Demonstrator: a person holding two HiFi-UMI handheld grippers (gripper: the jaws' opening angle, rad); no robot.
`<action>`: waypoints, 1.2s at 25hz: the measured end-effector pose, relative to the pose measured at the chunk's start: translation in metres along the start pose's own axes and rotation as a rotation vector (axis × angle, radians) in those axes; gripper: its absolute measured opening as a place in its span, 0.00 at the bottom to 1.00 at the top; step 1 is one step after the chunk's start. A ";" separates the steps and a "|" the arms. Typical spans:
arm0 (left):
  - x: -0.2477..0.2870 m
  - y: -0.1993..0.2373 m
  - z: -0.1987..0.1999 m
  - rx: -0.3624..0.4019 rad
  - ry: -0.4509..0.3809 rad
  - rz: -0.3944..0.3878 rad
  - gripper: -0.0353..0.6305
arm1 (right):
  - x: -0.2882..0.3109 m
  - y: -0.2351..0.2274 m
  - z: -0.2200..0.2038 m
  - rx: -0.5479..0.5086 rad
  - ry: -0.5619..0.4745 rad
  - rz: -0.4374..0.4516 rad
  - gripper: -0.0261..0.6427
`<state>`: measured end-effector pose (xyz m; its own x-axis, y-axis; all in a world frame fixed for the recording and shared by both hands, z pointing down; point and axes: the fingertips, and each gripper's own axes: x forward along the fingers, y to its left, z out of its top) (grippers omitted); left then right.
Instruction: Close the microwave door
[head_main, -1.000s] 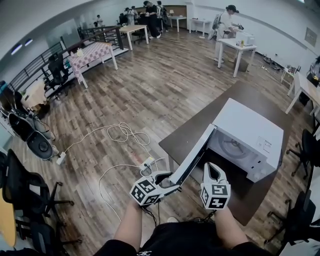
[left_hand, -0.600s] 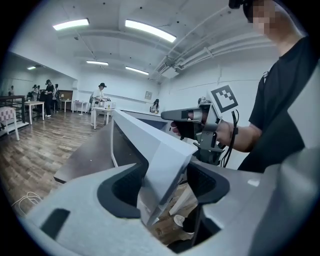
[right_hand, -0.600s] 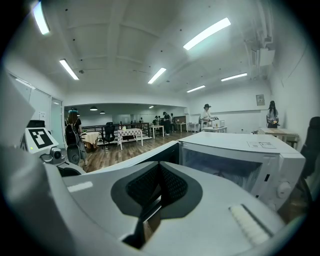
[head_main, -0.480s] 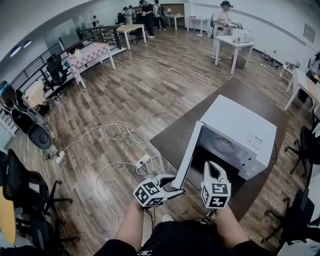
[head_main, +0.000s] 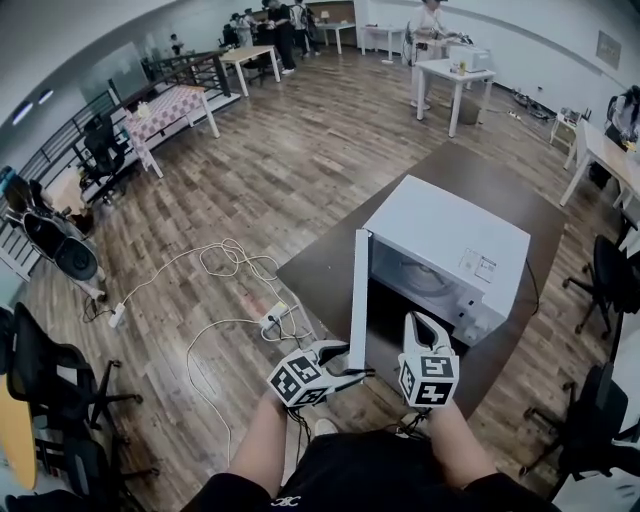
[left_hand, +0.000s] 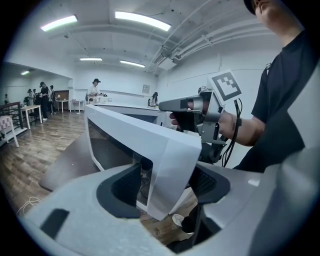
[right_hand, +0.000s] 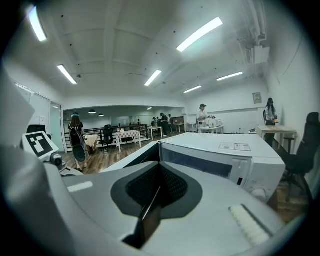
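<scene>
A white microwave (head_main: 450, 240) stands on a dark brown table (head_main: 320, 270). Its door (head_main: 358, 300) is half open and points edge-on toward me. My left gripper (head_main: 352, 372) straddles the door's free edge. In the left gripper view the door's corner (left_hand: 150, 145) sits between the wide jaws of the left gripper (left_hand: 165, 187), which are opening, with a gap at the left pad. My right gripper (head_main: 414, 322) hovers shut and empty before the open cavity, right of the door. In the right gripper view the pads of the right gripper (right_hand: 157, 187) meet, facing the microwave (right_hand: 225, 155).
White cables and a power strip (head_main: 270, 320) lie on the wooden floor left of the table. Office chairs stand at the left (head_main: 50, 390) and at the right (head_main: 610, 280). Tables and several people fill the far end of the room.
The door has swung from slanting left to pointing straight at me, narrowing its opening. The left gripper moved right with its edge, and the right gripper stayed beside it.
</scene>
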<state>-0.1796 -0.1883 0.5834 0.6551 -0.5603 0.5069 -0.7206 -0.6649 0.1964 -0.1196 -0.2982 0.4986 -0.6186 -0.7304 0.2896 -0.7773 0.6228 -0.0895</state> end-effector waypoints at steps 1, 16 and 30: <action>0.007 -0.003 0.001 0.002 0.007 0.005 0.50 | -0.003 -0.006 -0.001 0.003 -0.001 0.000 0.05; 0.077 -0.024 0.033 -0.029 -0.007 0.101 0.51 | -0.056 -0.096 -0.022 0.035 0.007 -0.079 0.05; 0.146 -0.031 0.072 -0.026 -0.021 0.173 0.52 | -0.094 -0.172 -0.033 0.053 0.007 -0.172 0.05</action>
<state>-0.0448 -0.2852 0.5909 0.5250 -0.6756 0.5177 -0.8286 -0.5446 0.1296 0.0758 -0.3272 0.5182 -0.4749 -0.8230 0.3117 -0.8768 0.4727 -0.0877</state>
